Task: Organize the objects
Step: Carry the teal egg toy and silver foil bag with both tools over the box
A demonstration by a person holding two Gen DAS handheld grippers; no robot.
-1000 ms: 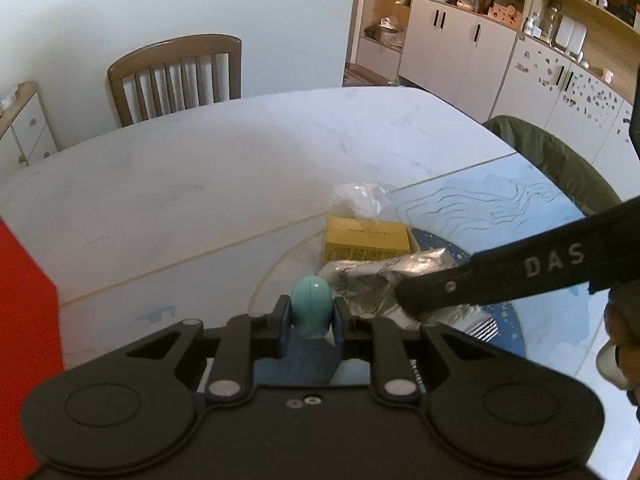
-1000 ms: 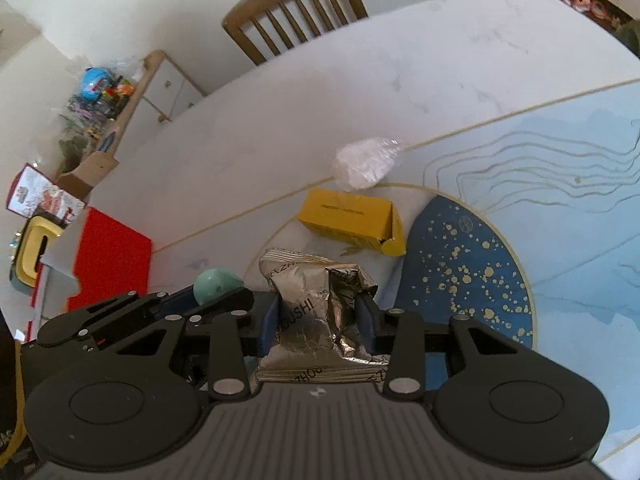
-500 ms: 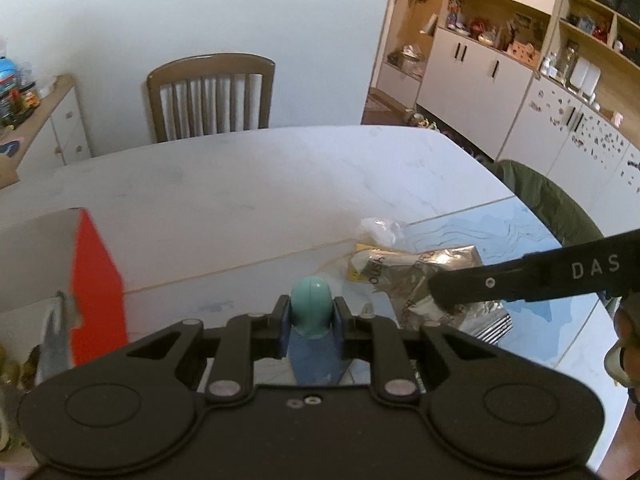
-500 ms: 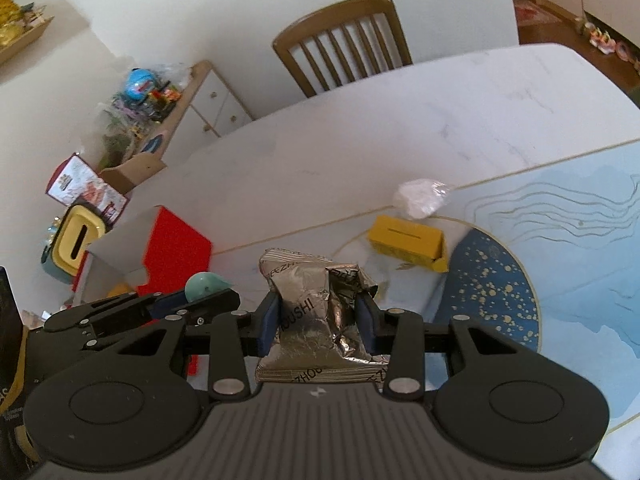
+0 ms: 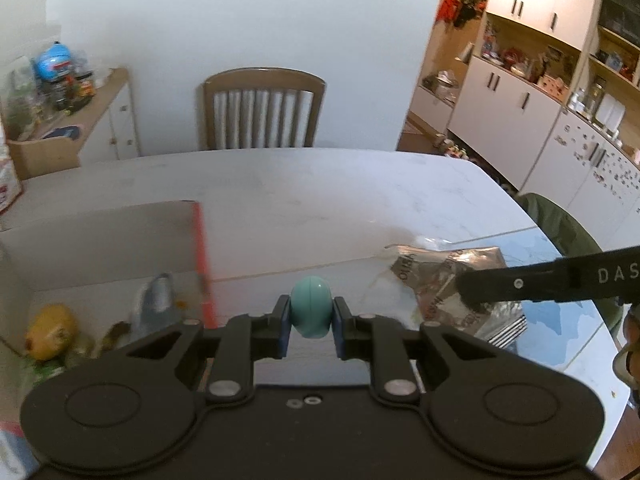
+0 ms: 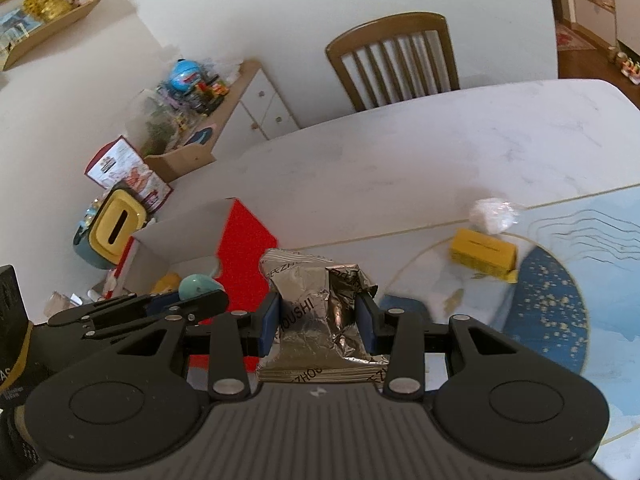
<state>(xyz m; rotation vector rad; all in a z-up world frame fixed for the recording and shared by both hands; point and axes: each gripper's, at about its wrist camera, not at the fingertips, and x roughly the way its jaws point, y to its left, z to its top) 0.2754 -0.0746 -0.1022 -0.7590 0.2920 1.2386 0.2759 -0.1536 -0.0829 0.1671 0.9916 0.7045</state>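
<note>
A teal egg was clamped in the left gripper, held above the table just right of the red box. A foil packet was pinched in the right gripper, right of the egg.

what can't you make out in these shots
- Box contents, left wrist view: blurred; a yellow item and a grey one show, identity unclear.
- Foil packet print, right wrist view: crumpled and partly covered by the right gripper.
- Egg, right wrist view: lower part hidden by the left gripper.
- Yellow box label: too small.
- Clear wrapper contents: too small.
</note>
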